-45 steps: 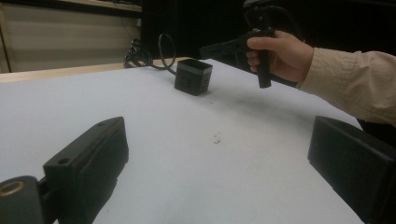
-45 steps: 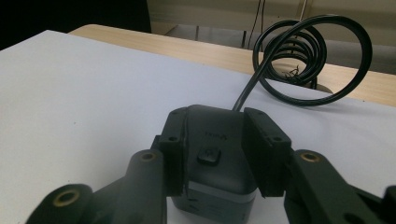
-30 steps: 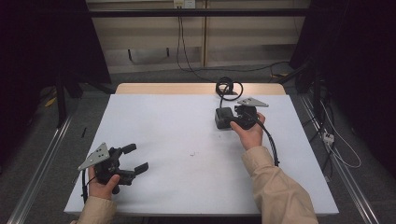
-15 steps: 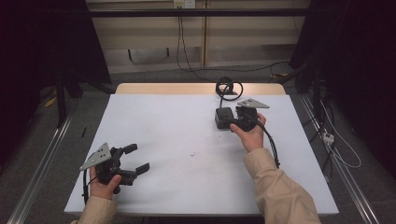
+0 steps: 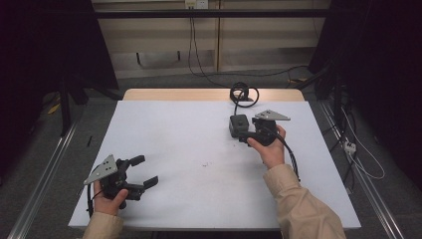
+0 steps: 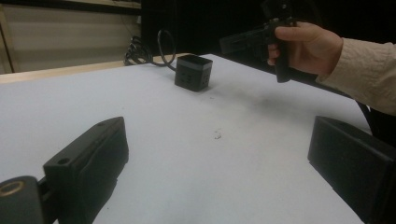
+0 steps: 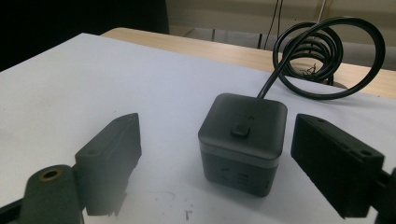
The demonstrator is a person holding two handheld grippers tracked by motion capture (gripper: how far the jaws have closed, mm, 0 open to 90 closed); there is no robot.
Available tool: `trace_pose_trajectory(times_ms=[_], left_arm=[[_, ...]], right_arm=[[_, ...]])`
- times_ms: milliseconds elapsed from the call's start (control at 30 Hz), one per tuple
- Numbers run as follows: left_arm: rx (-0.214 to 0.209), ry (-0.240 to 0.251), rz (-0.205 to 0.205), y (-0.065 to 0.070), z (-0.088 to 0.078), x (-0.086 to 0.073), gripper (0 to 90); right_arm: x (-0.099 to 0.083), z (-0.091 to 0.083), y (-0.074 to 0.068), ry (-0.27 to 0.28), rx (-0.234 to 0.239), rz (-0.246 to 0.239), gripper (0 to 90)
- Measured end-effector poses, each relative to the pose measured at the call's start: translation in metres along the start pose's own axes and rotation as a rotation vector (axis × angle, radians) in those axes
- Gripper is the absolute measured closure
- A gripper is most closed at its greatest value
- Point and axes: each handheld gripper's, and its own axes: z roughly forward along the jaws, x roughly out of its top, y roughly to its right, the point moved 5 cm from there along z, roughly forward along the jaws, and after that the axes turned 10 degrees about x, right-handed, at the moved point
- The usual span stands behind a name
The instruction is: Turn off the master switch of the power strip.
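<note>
Figure: a black cube power socket [image 7: 243,142] stands upright on the white table [image 5: 189,129], right of centre toward the far edge; its black cable [image 7: 322,56] lies coiled beyond it, clear of the working area. The right gripper [image 5: 245,133] sits just beside the cube, its 2 jaws having just been opening: the cube stands between them, with a gap on each side, so it rests free. The left gripper [image 5: 142,172] waits at the near left, well apart, jaws wide open and empty.
</note>
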Motion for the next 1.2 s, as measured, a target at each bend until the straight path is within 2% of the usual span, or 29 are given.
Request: trace_pose_trajectory(times_ms=[200, 333, 433, 700, 933, 1200], left_arm=[[0.006, 0.000, 0.000, -0.001, 0.000, 0.000, 4.7], [0.007, -0.001, -0.001, -0.001, 0.001, 0.000, 4.7], [0.009, -0.004, 0.002, -0.001, 0.001, -0.001, 4.7], [0.010, -0.008, 0.002, -0.001, 0.002, -0.001, 4.7], [0.011, -0.009, 0.001, -0.002, 0.001, -0.001, 4.8], [0.009, -0.010, 0.000, -0.001, 0.002, -0.001, 4.7]], right_arm=[[-0.006, -0.009, -0.004, -0.014, 0.012, -0.026, 13.5], [-0.009, -0.014, -0.007, -0.017, 0.024, -0.024, 12.4], [-0.011, -0.018, -0.010, -0.019, 0.027, -0.046, 11.1], [-0.021, -0.029, -0.015, -0.025, 0.048, -0.057, 10.3], [-0.027, -0.039, -0.013, -0.035, 0.046, -0.082, 10.3], [-0.034, -0.050, -0.014, -0.038, 0.063, -0.085, 10.5]])
